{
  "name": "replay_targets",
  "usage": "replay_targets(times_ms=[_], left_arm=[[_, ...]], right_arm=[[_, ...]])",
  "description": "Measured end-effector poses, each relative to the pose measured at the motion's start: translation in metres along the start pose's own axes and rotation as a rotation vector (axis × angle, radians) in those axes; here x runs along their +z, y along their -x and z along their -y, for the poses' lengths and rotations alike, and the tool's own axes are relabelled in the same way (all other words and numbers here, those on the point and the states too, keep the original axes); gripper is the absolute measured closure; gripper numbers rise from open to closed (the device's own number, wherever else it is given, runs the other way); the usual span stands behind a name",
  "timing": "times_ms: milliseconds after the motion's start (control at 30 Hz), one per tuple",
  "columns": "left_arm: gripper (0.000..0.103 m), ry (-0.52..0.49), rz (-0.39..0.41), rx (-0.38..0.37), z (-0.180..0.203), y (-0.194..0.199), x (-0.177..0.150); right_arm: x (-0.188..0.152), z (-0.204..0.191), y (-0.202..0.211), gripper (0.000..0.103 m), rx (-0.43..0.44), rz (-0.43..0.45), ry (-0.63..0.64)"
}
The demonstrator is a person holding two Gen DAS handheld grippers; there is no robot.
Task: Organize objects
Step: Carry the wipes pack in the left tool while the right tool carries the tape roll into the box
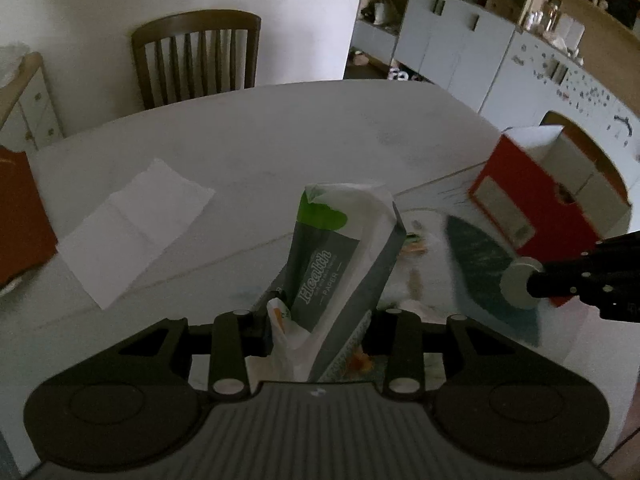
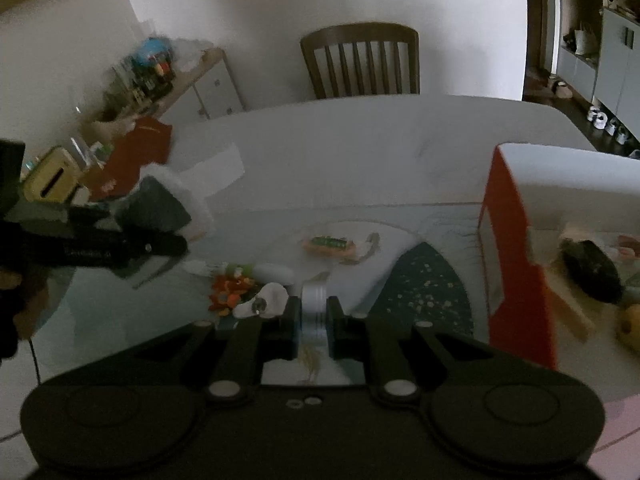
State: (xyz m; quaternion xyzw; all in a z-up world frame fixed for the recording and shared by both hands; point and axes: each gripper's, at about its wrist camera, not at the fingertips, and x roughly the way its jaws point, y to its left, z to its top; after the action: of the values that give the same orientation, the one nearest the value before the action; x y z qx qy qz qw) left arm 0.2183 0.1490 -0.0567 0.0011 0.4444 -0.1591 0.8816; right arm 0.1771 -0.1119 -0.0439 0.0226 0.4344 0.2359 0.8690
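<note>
Left claw [image 1: 320,312]: I pinch a tissue pack [image 1: 340,264] between my fingers; it stands tilted, its green-and-white top leaning away from me, the word "Health" readable on its grey face.
Right claw [image 2: 314,320]: pressed tight on a small round silver tin [image 2: 314,300], held on edge between the pads.
Tin seen from the left: the silver disc [image 1: 520,284] shows at the tip of my right claw, in front of the red box.
Tissue pack seen from the right: blurred, at the far left, gripped by my left claw [image 2: 160,240], above the bench.
Bench [image 1: 280,136]: white, with a glass sheet over its near part.
Red box [image 2: 516,264]: open-topped, on the bench's right side; dark and yellow things lie inside, too blurred to name.
Loose items: an orange snack packet [image 2: 328,245] and a small orange toy [image 2: 230,290] lie on the glass, ahead of my right claw.
White paper [image 1: 132,228]: a flat unfolded sheet, left of the tissue pack.
Chair [image 1: 196,56]: wooden, slatted back, at the bench's far edge.
</note>
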Motion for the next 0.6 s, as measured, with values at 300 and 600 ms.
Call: replay_targets(times_ms=[300, 600], left_arm=[[0.066, 0.028, 0.029, -0.049, 0.06, 0.025, -0.01], [0.066, -0.019, 0.025, -0.119, 0.14, 0.014, -0.001]], right_arm=[[-0.005, 0.027, 0.041, 0.091, 0.019, 0.051, -0.037], [-0.011, 0.079, 0.077, 0.091, -0.02, 0.109, -0.065]])
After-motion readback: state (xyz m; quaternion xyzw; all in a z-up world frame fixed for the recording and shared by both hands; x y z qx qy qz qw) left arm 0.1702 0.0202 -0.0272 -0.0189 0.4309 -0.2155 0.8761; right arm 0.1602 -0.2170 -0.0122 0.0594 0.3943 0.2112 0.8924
